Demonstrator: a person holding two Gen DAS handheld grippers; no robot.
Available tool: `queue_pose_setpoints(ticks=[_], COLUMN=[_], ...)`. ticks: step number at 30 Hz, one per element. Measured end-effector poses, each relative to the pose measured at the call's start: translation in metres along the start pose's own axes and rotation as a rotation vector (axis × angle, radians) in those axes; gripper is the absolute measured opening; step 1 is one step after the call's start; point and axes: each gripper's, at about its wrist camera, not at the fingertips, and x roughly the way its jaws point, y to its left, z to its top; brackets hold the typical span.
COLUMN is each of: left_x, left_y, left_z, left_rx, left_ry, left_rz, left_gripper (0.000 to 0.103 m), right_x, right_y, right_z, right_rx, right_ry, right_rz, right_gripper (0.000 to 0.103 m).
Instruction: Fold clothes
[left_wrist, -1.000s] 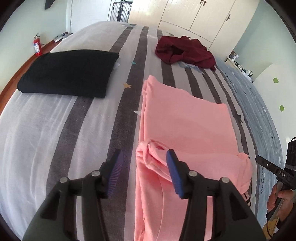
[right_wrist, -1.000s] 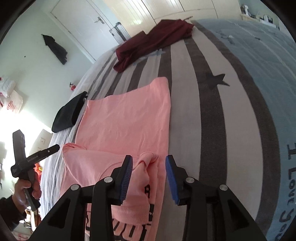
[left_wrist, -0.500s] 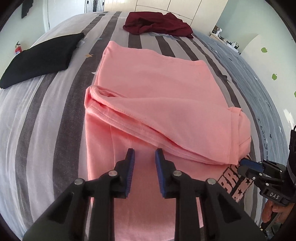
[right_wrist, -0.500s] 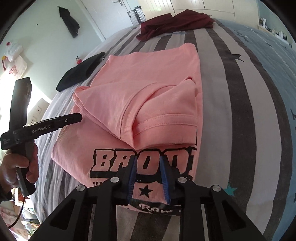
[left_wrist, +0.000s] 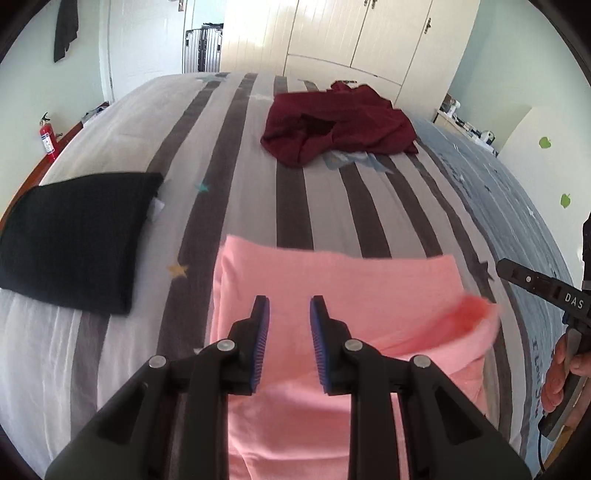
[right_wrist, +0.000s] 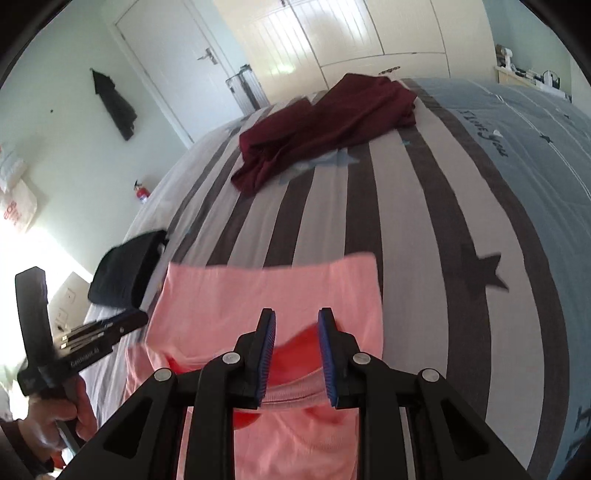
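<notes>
Striped bedding (left_wrist: 236, 206) in grey and white fills both views, with pale wardrobe doors (left_wrist: 332, 33) at the far end of the room. On the bed I see the pink shirt (left_wrist: 332, 284) lying near me, its far part flat and squared off while the near right side is lifted and blurred, a fold of it puffed up in the right wrist view. My left gripper (left_wrist: 289, 321) hangs over the near left part of the shirt with its jaws parted by a moderate gap and nothing between them. My right gripper (right_wrist: 296, 332) is over the near right part, jaws likewise apart; pink cloth shows between them, but I cannot tell whether it is touching the pads or simply lying below. I judge the shirt to be partway through a fold, since one edge is airborne rather than settled. A black folded garment (left_wrist: 74, 236) sits at the far left, set aside neatly as though done. A maroon garment (left_wrist: 340, 122) lies crumpled at the far end, well apart, likely waiting its turn.
</notes>
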Motion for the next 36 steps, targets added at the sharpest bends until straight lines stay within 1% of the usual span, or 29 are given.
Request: queue_pose_setpoints(ticks=[1,3,4,5,6,9,12,14,15,16,18,19,20,21,22,25,26,27,28,29,31,34,36], left_x=[0.0,-0.007,-0.011,-0.013,-0.014,-0.012,-0.012,-0.006,-0.003,0.001,0.004,0.007,0.01,0.014,0.017,0.022,0.022,0.023,0.023,0.023,0.021,0.017,0.018], left_y=[0.003,0.006,0.008,0.01,0.01,0.013,0.023,0.032,0.037,0.041,0.045,0.046,0.045,0.046,0.046,0.049,0.047,0.044,0.041,0.038,0.034,0.033,0.033], left_z=[0.008,0.007,0.006,0.001,-0.007,-0.031,-0.05,-0.058,-0.061,-0.061,-0.06,-0.059,-0.058,-0.056,-0.055,-0.054,-0.054,-0.055,-0.056,-0.057,-0.057,-0.056,-0.055], left_rx=[-0.007,-0.019,-0.024,-0.019,-0.01,0.02,0.025,0.017,0.013,0.003,-0.01,-0.011,-0.004,-0.003,-0.006,-0.049,-0.033,-0.017,-0.002,0.013,0.029,0.027,0.029], left_ry=[-0.018,-0.033,-0.039,-0.033,-0.018,0.036,0.069,0.089,0.099,0.112,0.119,0.119,0.122,0.128,0.134,0.145,0.14,0.137,0.138,0.139,0.129,0.118,0.115], left_rz=[-0.002,-0.011,-0.016,-0.019,-0.015,0.003,0.033,0.05,0.057,0.053,0.036,0.029,0.036,0.05,0.059,-0.009,-0.006,-0.006,-0.013,-0.016,-0.009,-0.011,-0.011], left_gripper=[0.02,0.02,0.02,0.02,0.02,0.02,0.021,0.021,0.023,0.028,0.032,0.037,0.041,0.047,0.05,0.05,0.05,0.048,0.035,0.029,0.024,0.018,0.017], right_x=[-0.004,-0.016,-0.022,-0.024,-0.026,-0.016,-0.007,-0.001,0.001,0.004,0.01,0.013,0.016,0.02,0.023,0.034,0.036,0.039,0.042,0.044,0.046,0.048,0.049], right_y=[-0.002,-0.002,0.0,0.0,0.001,0.004,0.008,0.003,-0.001,-0.007,-0.014,-0.017,-0.019,-0.02,-0.021,-0.024,-0.025,-0.026,-0.027,-0.028,-0.028,-0.028,-0.029], right_z=[0.009,0.02,0.018,0.011,0.002,-0.03,-0.064,-0.077,-0.081,-0.08,-0.076,-0.072,-0.069,-0.066,-0.064,-0.056,-0.055,-0.054,-0.054,-0.054,-0.053,-0.05,-0.049], right_rx=[0.008,0.01,-0.001,-0.013,-0.024,-0.06,-0.114,-0.108,-0.091,-0.066,-0.041,-0.039,-0.037,-0.034,-0.032,-0.023,-0.022,-0.02,-0.014,-0.006,0.0,0.004,0.008], right_ry=[-0.023,-0.07,-0.083,-0.076,-0.06,0.024,0.084,0.103,0.109,0.112,0.111,0.108,0.109,0.113,0.116,0.135,0.139,0.146,0.151,0.156,0.153,0.145,0.14], right_rz=[0.004,0.012,0.017,0.018,0.016,-0.003,-0.073,-0.108,-0.109,-0.104,-0.114,-0.12,-0.122,-0.122,-0.122,-0.124,-0.124,-0.127,-0.128,-0.126,-0.123,-0.117,-0.114], right_gripper=[0.022,0.033,0.034,0.034,0.034,0.034,0.034,0.034,0.034,0.034,0.034,0.034,0.034,0.034,0.034,0.034,0.034,0.034,0.034,0.034,0.034,0.034,0.034])
